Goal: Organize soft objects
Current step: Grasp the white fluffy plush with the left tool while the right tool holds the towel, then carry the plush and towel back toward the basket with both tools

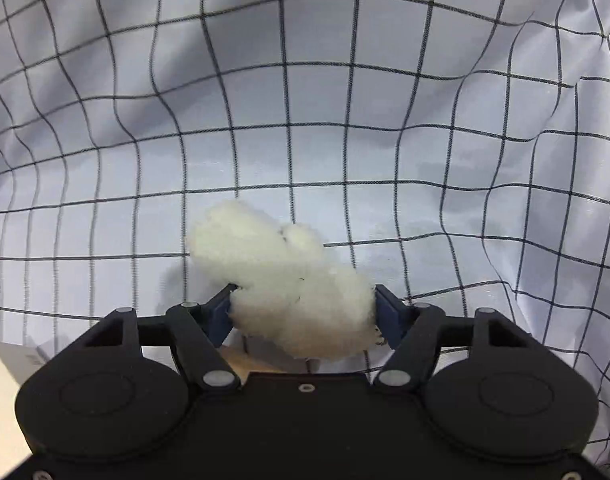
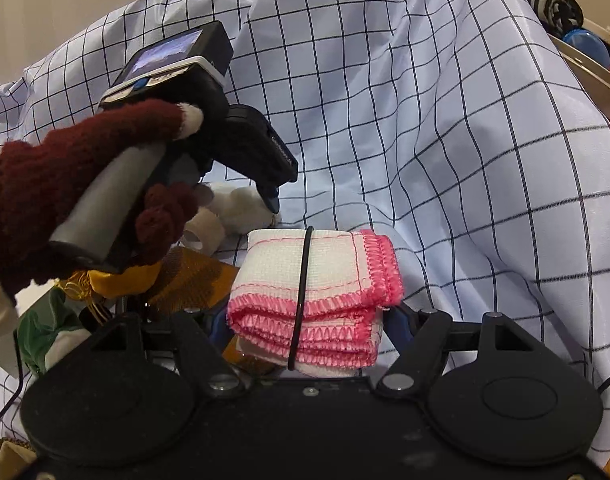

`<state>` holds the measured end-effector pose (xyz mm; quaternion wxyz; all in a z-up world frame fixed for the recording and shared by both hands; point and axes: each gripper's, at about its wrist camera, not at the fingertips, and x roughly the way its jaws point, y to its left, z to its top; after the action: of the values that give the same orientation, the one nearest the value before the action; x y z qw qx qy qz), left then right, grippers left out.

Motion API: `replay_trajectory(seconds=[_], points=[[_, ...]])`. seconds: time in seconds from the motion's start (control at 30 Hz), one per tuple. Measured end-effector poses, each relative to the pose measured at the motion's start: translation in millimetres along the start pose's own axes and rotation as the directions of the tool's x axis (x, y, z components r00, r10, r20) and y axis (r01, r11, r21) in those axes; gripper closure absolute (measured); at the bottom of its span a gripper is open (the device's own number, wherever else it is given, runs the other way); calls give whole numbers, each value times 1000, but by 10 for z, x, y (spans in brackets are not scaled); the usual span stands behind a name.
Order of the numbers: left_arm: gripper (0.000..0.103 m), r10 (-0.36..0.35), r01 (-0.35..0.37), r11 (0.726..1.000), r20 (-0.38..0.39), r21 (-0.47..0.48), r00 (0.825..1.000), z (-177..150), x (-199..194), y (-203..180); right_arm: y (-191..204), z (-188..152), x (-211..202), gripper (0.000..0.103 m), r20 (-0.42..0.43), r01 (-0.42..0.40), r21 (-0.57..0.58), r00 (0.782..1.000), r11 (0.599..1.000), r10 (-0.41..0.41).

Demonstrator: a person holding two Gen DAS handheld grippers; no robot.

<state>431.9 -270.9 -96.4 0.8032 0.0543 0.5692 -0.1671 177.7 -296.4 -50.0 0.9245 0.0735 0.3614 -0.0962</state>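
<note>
Two soft things are in my grip at once. My right gripper [image 2: 305, 320] is clamped on a folded white cloth [image 2: 317, 280] edged in pink and bound by a black band [image 2: 301, 296]; the stack sits squarely between the pads. My left gripper [image 1: 303, 312] has a tuft of white fluffy stuffing [image 1: 289, 280] between its blue fingers [image 1: 385, 308], and both sides appear to press into the fluff, so I take it as grasped, though lightly.

Fluff this loose tears or slips, so I would squeeze gently, take it near its thick middle, and lift slowly so no strand snags on the checked fabric [image 1: 305, 120] it lies on.

Just past the cloth, my gloved left hand [image 2: 85, 200] holds its gripper over a clutter of yellow and green fabric [image 2: 117, 280]. Farther off, at the right edge, a tray or bin [image 2: 585, 64] holds something striped [image 2: 553, 4] and something blue [image 2: 585, 44]; I cannot make out more.
</note>
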Motion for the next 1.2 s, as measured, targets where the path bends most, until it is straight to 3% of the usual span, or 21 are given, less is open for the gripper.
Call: replay_trajectory(seconds=[0.17, 0.33, 0.77, 1.0, 1.2], points=[[47, -17, 15, 999, 55, 42, 998, -70, -50, -143, -47, -62, -53, 31, -9, 8, 22, 1000, 1000, -8], [48, -87, 79, 991, 72, 109, 994, -236, -204, -375, -136, -117, -109, 31, -24, 57, 47, 998, 997, -56], [48, -228, 216, 940, 16, 264, 973, -747, -357, -1003, -360, -297, -317, 31, -91, 101, 105, 992, 989, -92], [48, -277, 277, 911, -45, 305, 960, -1140, -459, -1052, -500, -464, -540, 31, -132, 147, 133, 983, 980, -129], [48, -317, 313, 905, -34, 290, 948, -1482, -821, -831, -489, -671, -801, 31, -154, 163, 111, 977, 980, -145]])
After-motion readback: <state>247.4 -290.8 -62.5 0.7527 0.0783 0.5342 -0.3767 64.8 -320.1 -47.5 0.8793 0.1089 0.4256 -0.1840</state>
